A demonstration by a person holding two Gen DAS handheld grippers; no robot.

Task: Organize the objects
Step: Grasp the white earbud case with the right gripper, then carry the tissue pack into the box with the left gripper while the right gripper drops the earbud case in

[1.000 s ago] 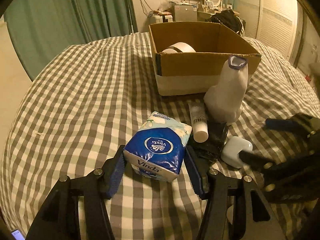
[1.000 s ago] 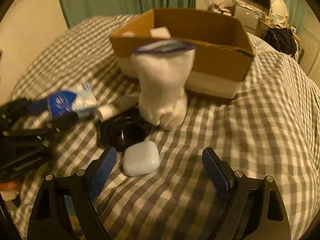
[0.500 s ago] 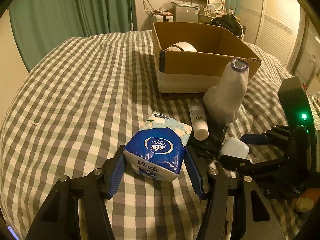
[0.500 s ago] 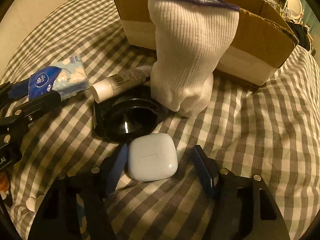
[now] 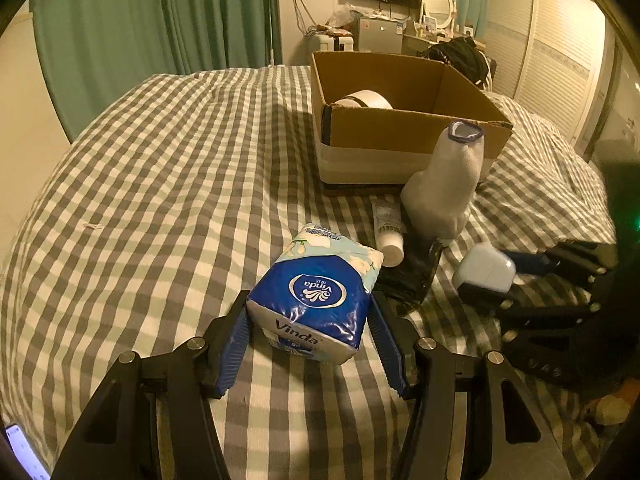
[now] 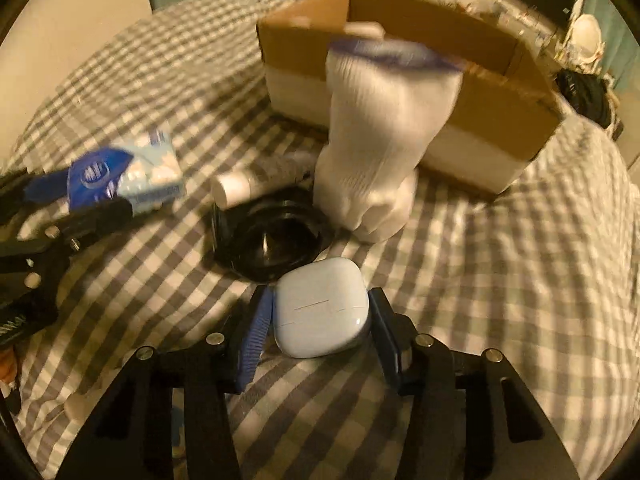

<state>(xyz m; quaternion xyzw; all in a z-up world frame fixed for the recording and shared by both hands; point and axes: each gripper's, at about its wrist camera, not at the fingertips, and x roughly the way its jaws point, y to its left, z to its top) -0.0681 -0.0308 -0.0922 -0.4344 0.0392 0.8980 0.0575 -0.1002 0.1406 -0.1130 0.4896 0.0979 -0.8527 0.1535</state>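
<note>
My left gripper is shut on a blue Vinda tissue pack and holds it above the checked bedspread; it also shows in the right wrist view. My right gripper is shut on a white earbud case, lifted off the bed; the case also shows in the left wrist view. An open cardboard box stands behind, with a white roll inside. A white sock stands upright before the box. A white tube and a black round dish lie beside it.
The checked bed stretches wide to the left of the box. Green curtains hang behind. A desk with clutter and a louvred wardrobe stand at the back right.
My right gripper closed on the earbud case and lifted it from the bed. My left gripper kept hold of the tissue pack and rose a little.
</note>
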